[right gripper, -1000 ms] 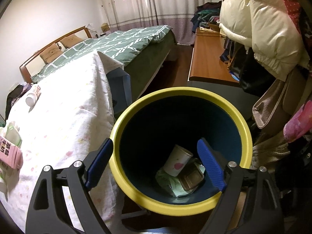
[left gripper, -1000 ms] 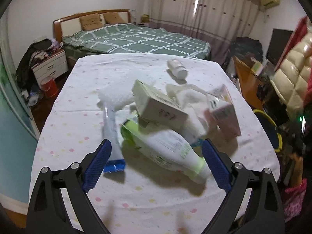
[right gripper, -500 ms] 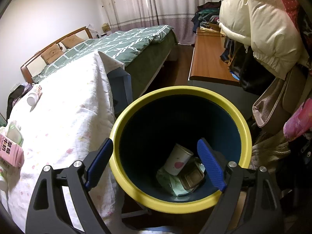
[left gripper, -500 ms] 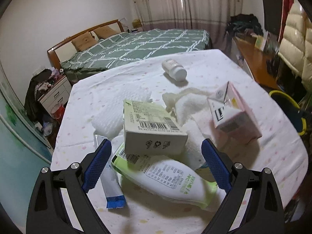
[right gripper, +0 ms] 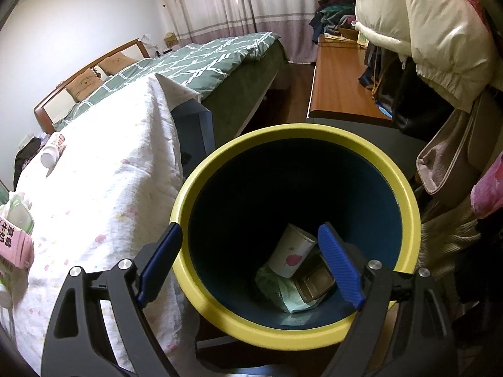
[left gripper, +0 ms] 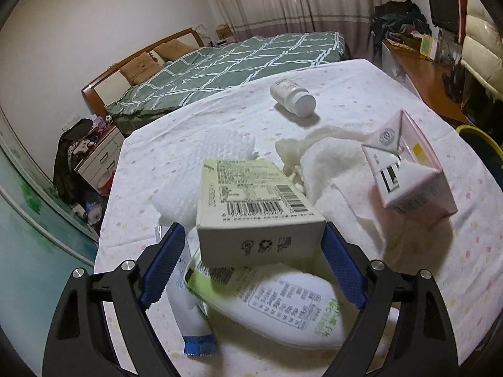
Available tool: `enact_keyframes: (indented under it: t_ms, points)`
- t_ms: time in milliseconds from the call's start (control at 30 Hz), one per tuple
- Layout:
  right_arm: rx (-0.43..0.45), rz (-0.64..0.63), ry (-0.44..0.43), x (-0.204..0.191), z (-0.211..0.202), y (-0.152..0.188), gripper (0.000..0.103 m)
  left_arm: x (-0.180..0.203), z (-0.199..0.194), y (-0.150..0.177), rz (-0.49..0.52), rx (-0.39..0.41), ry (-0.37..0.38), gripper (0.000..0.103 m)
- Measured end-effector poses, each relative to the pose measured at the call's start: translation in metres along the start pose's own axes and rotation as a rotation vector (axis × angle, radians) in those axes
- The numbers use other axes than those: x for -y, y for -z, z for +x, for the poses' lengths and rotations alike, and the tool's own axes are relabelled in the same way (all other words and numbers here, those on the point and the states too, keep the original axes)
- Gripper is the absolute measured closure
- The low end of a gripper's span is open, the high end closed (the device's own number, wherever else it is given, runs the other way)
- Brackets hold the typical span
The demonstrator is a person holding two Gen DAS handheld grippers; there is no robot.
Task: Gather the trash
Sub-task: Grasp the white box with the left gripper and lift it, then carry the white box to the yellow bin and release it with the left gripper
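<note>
A pale green carton box (left gripper: 251, 194) lies on top of a white and green bottle (left gripper: 283, 308) in a heap of trash on the white spotted tablecloth (left gripper: 361, 94). My left gripper (left gripper: 251, 231) straddles the box's near end and its jaws are closing; the right pad (left gripper: 342, 267) is at the box's corner, the left pad stands a little apart. Around it lie a pink carton (left gripper: 411, 176), a white pill bottle (left gripper: 292, 97), crumpled white tissue (left gripper: 330, 163) and a blue-tipped tube (left gripper: 188, 308). My right gripper (right gripper: 250, 229) hangs open and empty over the yellow-rimmed bin (right gripper: 405, 188).
Inside the bin lie a paper cup (right gripper: 292, 251), a small tin (right gripper: 314, 279) and a green wrapper (right gripper: 283, 295). The bin stands just off the table's right edge. A green bed (left gripper: 235, 62) is behind the table, a wooden desk (right gripper: 339, 88) and hanging coats (right gripper: 424, 25) to the right.
My left gripper has come closer to the heap and rolled, so the pale green box now sits between its jaws, which have narrowed. The right gripper has stayed still over the bin.
</note>
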State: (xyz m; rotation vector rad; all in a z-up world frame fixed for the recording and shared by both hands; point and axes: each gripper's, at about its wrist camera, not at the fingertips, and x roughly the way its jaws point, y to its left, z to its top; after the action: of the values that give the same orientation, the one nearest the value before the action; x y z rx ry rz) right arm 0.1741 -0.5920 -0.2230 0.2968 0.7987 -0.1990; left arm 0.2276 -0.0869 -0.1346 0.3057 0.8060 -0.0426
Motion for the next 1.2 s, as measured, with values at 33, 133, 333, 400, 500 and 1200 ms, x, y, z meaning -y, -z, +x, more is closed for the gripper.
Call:
enact_keyframes:
  t_ms: [33,133,333,400,500,1200]
  points:
    - [-0.001,0.001,0.000,0.001,0.000,0.000,0.020,-0.002,0.000,0.000,-0.007,0.001,0.000,0.021]
    - [-0.004,0.004,-0.001,0.002,0.002,0.000,0.020,-0.005,0.004,-0.004,-0.021,-0.003,0.003,0.028]
    - [-0.011,0.007,-0.010,0.002,0.004,0.002,0.020,-0.008,0.004,-0.003,-0.041,0.003,0.019,0.029]
    - [-0.010,0.005,-0.013,0.001,0.003,0.002,0.020,-0.010,-0.002,-0.003,-0.053,0.022,0.026,0.030]
    - [-0.004,0.003,-0.019,0.000,-0.001,0.002,0.020,-0.014,-0.014,-0.005,-0.069,0.059,0.022,0.030]
    - [0.069,0.073,-0.037,0.025,-0.045,0.012,0.020,-0.006,-0.152,-0.036,-0.050,0.344,0.091,0.030]
